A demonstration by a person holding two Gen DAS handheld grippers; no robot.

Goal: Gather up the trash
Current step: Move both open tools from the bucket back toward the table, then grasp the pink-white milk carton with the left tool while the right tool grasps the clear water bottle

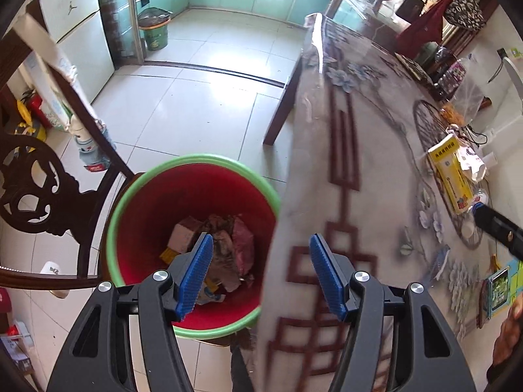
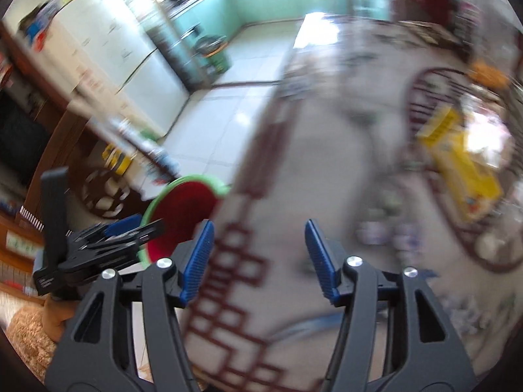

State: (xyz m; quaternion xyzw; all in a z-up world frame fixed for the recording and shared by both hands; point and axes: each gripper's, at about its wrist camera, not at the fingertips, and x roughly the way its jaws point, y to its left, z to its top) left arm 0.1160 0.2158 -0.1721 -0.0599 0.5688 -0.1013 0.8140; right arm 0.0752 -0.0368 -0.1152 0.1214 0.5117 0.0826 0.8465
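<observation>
Both claws are spread with nothing between the pads: the left gripper (image 1: 261,274) hangs over the edge where the red bin (image 1: 193,245) meets the table (image 1: 376,163), the right gripper (image 2: 258,258) over the tablecloth. Trash already sits in the bin; a yellow box (image 1: 452,176) lies further along the table, well apart. Risk imo: the right wrist view is badly smeared, so a rushed reach could miss the next piece, or knock the bin since it's tucked right against the table.
</observation>
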